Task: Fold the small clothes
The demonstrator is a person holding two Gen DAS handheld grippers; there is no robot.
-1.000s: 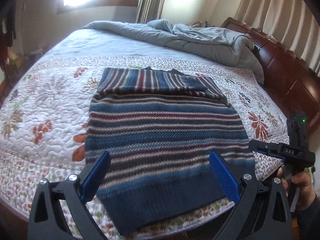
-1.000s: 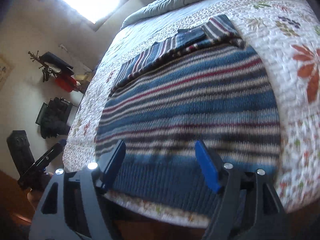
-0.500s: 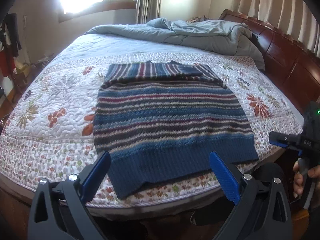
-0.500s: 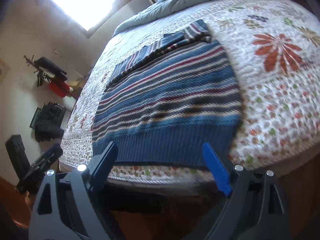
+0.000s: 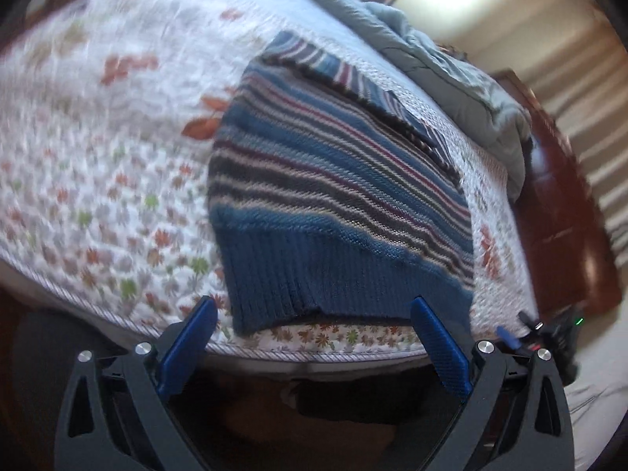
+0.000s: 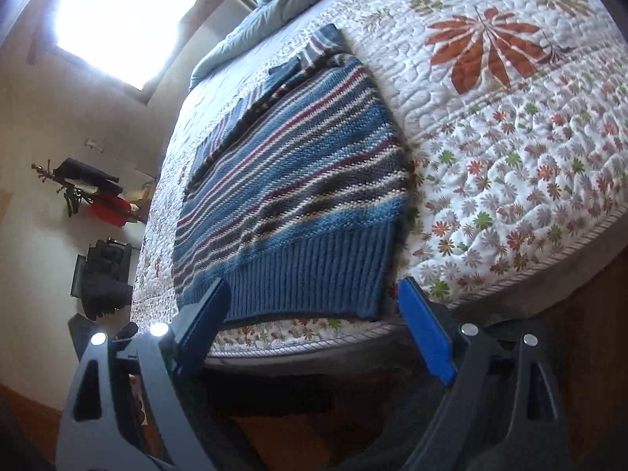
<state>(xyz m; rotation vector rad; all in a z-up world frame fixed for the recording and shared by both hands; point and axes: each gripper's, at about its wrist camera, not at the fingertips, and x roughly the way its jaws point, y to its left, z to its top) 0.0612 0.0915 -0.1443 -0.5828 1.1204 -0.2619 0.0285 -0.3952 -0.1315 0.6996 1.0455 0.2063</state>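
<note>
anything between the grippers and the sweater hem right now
Nothing visible. The striped sweater lies flat on the quilt, ribbed hem nearest the open left gripper and right gripper.

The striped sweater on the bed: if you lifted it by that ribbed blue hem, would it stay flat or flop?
The striped sweater would probably flop: it is soft knit lying limp on the quilt, its sleeves folded across the top. The chunky ribbed hem suggests some weight and good grip, so it likely won't slip. It would probably sag between two held corners.

Floral quilt (image 6: pixel 510 149), grey duvet (image 5: pixel 451 74), wooden headboard (image 5: pixel 557 196)
</note>
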